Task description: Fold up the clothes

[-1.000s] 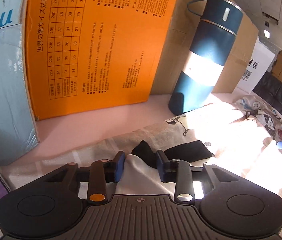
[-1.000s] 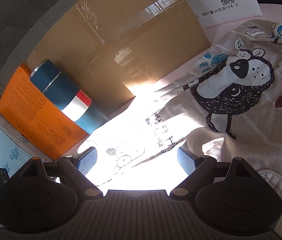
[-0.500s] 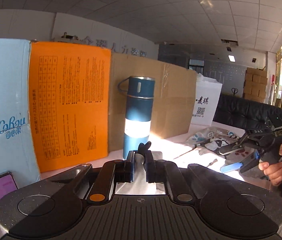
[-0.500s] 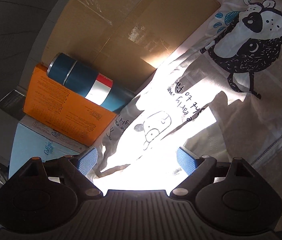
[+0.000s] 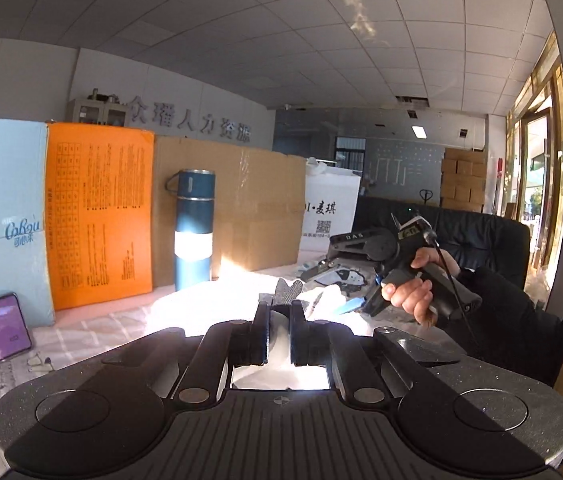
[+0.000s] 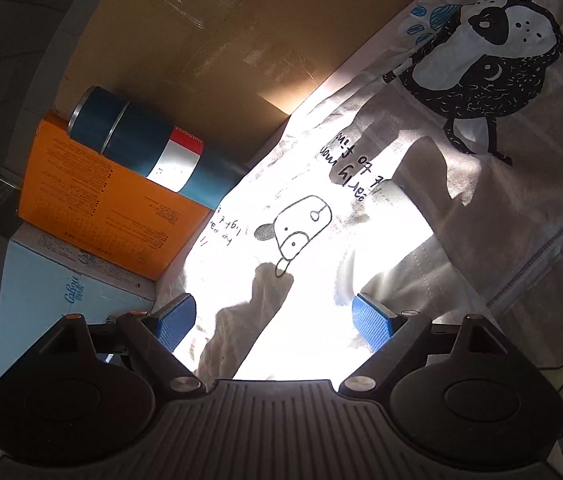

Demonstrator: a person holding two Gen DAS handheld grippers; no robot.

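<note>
The left gripper is clamped on a pinch of the white printed garment, lifted clear of the table. The right gripper, its 2 blue pads spread wide and holding nothing, hangs directly over the sunlit cloth, which runs away from it toward the cardboard box. No container holding anything is visible.
</note>
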